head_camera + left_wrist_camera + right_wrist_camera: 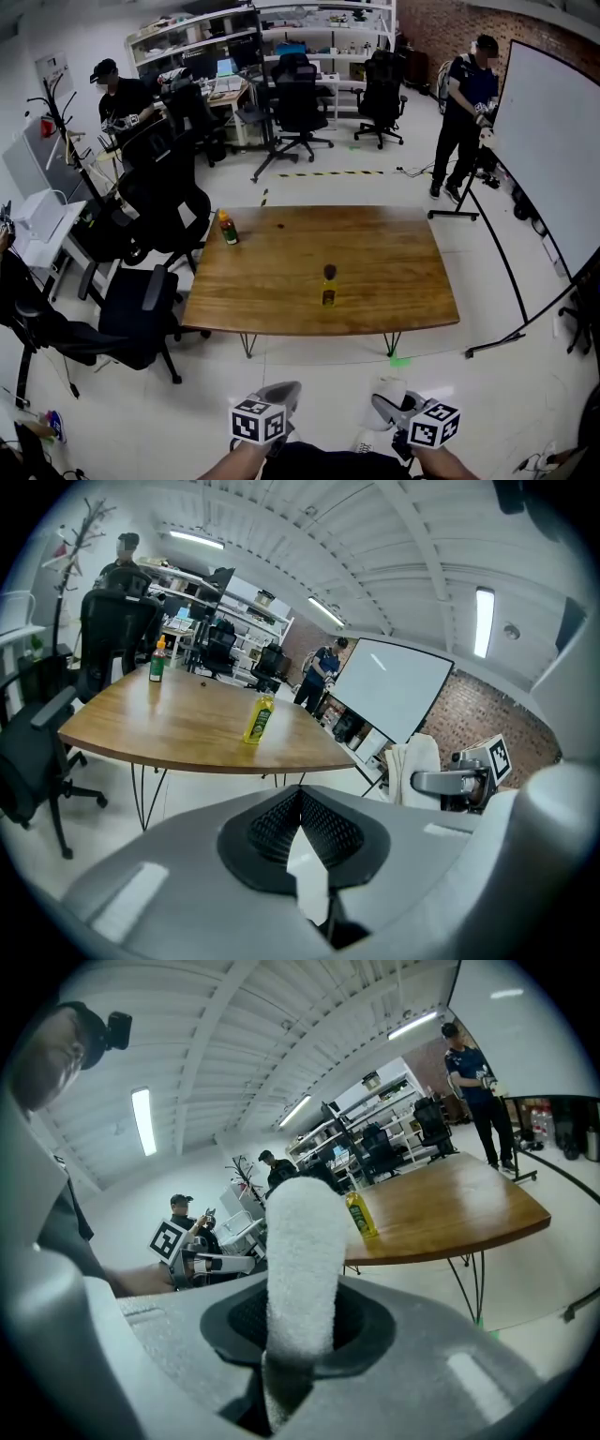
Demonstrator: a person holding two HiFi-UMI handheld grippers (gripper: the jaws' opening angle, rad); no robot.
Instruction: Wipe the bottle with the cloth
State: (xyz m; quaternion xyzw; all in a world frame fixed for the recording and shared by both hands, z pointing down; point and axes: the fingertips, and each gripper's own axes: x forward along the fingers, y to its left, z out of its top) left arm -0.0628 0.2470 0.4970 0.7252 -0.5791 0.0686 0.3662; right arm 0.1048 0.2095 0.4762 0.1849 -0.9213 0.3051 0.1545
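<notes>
Gripping a white cloth in the right tongs, pinching its lower part and leaving the rest standing up as a thick, rounded roll of nubby terry, soft and likely to flop when pressed sideways. Keeping the left tongs fully closed on nothing, with ribbed black pads meeting inside a smooth grey plastic shell. Carrying a marker cube of black-and-white squares on each tool.

Judging from this, being at the approach: cloth in hand, no wiping begun, with pale glossy floor lying between the tongs and the worktop.

Aiming for the bottle, well apart from both tongs and standing upright near the worktop's near edge. Looking slim, in clear yellow plastic with a dark cap and a printed label, and probably light and easy to tip. Calling next, most likely, for stepping in and opening the left tongs to steady the smooth round body. Then bringing the cloth's broad side against it rather than its tip.

Showing warm wood planks and rounded corners across the worktop, set on thin black hairpin legs. Standing at its far left corner, a second bottle with an orange cap.

Farther off, crowding the room: black office chairs, white shelving, a flat whiteboard, one person at the left and another person near the board.
</notes>
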